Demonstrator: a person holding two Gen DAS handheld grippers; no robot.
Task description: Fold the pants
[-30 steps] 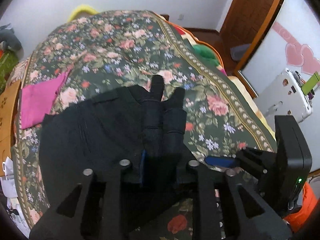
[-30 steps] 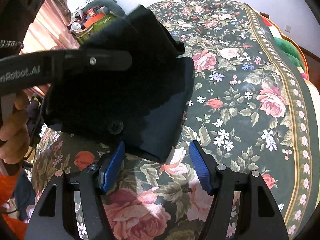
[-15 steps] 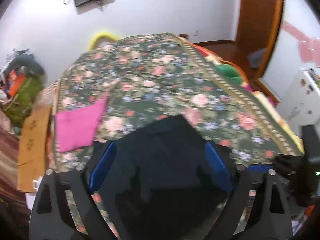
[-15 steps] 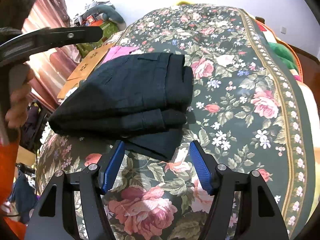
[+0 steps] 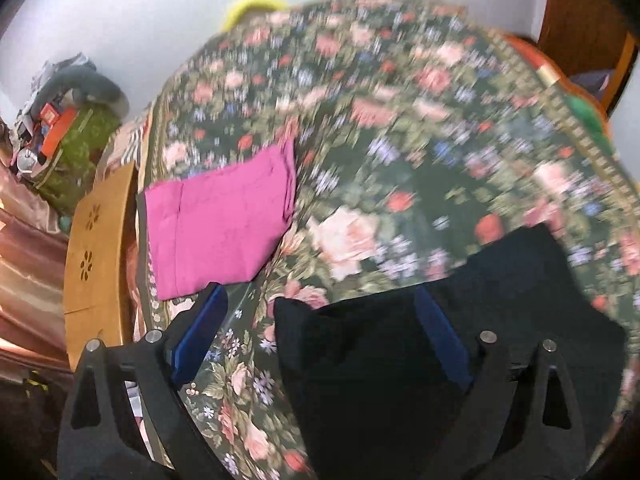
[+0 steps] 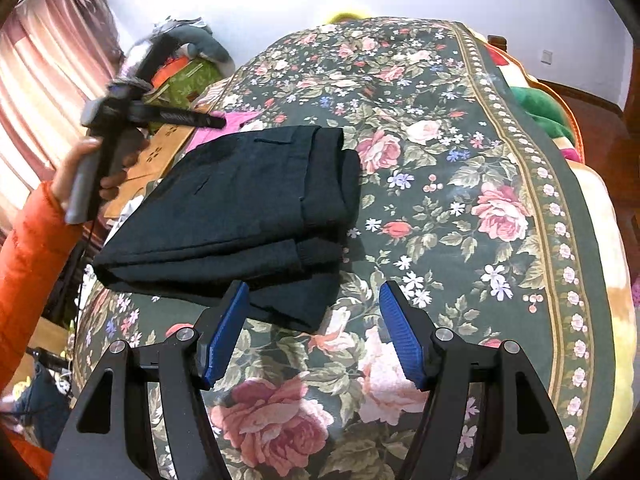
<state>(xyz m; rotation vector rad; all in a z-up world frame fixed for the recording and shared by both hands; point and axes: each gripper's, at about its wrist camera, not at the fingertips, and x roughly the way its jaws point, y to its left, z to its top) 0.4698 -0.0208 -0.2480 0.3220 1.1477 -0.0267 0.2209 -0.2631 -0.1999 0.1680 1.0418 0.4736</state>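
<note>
The black pants lie folded in a thick stack on the floral bedspread. My right gripper hovers open just in front of them. The stack's near corner reaches in between the blue pads without being pressed. My left gripper is open wide over the left end of the pants, and its pads touch no cloth. In the right wrist view a hand in an orange sleeve holds that gripper above the bed's left edge.
A folded pink cloth lies on the bed beyond the pants, near the left edge. A wooden board with flower cut-outs and a pile of bags stand left of the bed. Green and orange bedding shows at the far right.
My left gripper let go of the black cloth, opened wide and swung left and lower. The pants settled into a folded stack. The right gripper stayed put.
</note>
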